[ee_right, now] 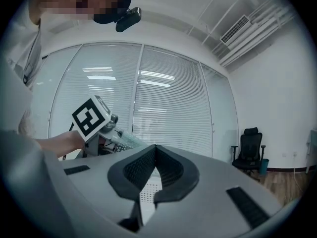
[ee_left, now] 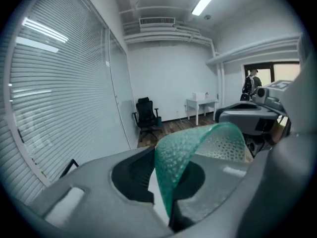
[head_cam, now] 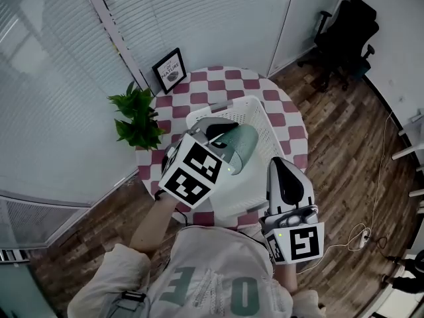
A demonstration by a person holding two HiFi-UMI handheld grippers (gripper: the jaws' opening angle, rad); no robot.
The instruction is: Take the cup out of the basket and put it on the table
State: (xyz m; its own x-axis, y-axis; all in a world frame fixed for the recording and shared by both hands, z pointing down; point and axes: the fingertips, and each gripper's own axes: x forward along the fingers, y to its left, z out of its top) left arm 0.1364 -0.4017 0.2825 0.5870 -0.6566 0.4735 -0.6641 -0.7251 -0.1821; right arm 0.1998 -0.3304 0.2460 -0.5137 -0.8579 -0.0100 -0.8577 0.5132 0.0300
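Observation:
A translucent green cup (head_cam: 238,144) hangs tilted above the white perforated basket (head_cam: 266,121), which stands on the round checkered table (head_cam: 218,88). My left gripper (head_cam: 222,136) is shut on the cup's rim. In the left gripper view the thin wall of the cup (ee_left: 183,152) is pinched between the jaws of my left gripper (ee_left: 163,182). My right gripper (head_cam: 281,167) hovers at the basket's near right corner, shut with nothing in it. In the right gripper view the right gripper (ee_right: 154,155) has its tips touching, with the cup (ee_right: 126,142) to its left.
A potted plant (head_cam: 139,118) and a framed picture (head_cam: 170,70) stand at the table's left and far edge. Blinds cover the glass walls behind. A black office chair (head_cam: 344,32) and a cable with a power strip (head_cam: 361,237) are on the wood floor. A person (ee_left: 251,83) stands in a far doorway.

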